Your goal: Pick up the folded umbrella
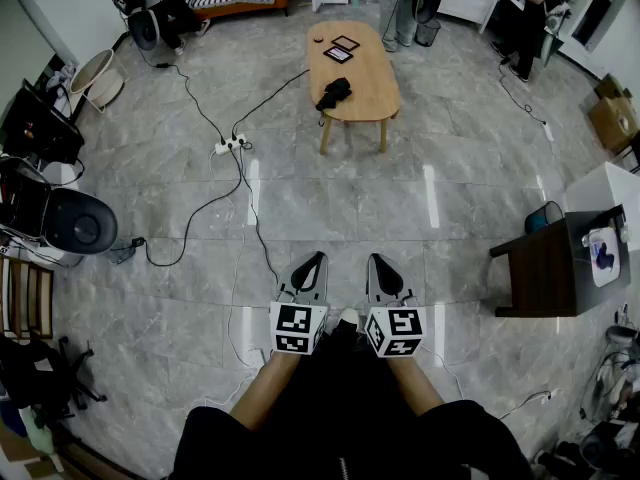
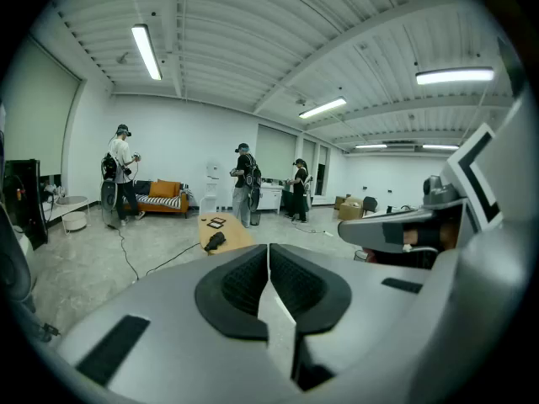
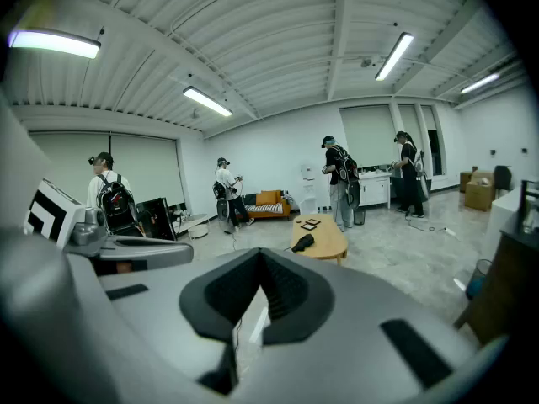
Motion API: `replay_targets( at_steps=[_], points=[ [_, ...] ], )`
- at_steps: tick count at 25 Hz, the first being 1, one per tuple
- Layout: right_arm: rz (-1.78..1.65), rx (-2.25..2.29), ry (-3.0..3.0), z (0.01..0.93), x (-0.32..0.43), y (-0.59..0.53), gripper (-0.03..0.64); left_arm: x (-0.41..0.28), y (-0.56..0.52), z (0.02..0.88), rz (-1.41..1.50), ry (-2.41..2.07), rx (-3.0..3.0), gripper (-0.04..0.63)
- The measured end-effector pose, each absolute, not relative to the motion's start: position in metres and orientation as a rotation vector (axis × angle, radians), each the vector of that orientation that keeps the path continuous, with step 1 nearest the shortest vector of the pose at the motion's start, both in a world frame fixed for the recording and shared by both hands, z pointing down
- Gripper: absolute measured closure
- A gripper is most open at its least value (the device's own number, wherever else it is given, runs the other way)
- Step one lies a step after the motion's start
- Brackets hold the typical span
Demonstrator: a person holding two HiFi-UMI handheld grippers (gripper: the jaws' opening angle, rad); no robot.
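Head view: left gripper (image 1: 313,260) and right gripper (image 1: 378,261) sit side by side low in frame over the grey tiled floor (image 1: 330,198), both angled slightly down, both clenched, neither touching anything. The folded umbrella (image 1: 333,93) is black and lies on the near end of the light wooden desk (image 1: 372,88) across the room, well apart from both grippers. There are two flat dark items (image 1: 341,49) at the desk's far end, apart from the umbrella. To the right is a dark side table (image 1: 545,268) with a blue bin (image 1: 545,216) just beside it, contents not readable. Left gripper view: left gripper (image 2: 269,251) has its pads together with nothing between them. The umbrella (image 2: 216,242) is visible beyond the tips on the desk (image 2: 236,234), and the right gripper's body is alongside at the right edge. Right gripper view: right gripper (image 3: 259,255) is fully closed and empty. The umbrella (image 3: 303,242) is on the near end of the desk (image 3: 328,240) far ahead, and the left gripper's body is at the left edge. People are standing around the far side of the room.
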State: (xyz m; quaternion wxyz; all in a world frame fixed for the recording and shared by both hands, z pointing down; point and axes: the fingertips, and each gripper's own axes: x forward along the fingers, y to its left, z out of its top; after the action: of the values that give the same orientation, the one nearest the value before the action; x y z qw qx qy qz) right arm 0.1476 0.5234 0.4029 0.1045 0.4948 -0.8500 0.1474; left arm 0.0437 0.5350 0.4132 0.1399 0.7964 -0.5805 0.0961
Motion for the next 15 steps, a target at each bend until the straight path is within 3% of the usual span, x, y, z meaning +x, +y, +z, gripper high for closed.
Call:
replay_targets(
  at_steps=[15],
  points=[
    [0.444, 1.453, -2.491, 0.406, 0.161, 0.514, 0.609, 0.063, 0.52, 0.415, 0.291, -1.645, 2.323, 0.577]
  ],
)
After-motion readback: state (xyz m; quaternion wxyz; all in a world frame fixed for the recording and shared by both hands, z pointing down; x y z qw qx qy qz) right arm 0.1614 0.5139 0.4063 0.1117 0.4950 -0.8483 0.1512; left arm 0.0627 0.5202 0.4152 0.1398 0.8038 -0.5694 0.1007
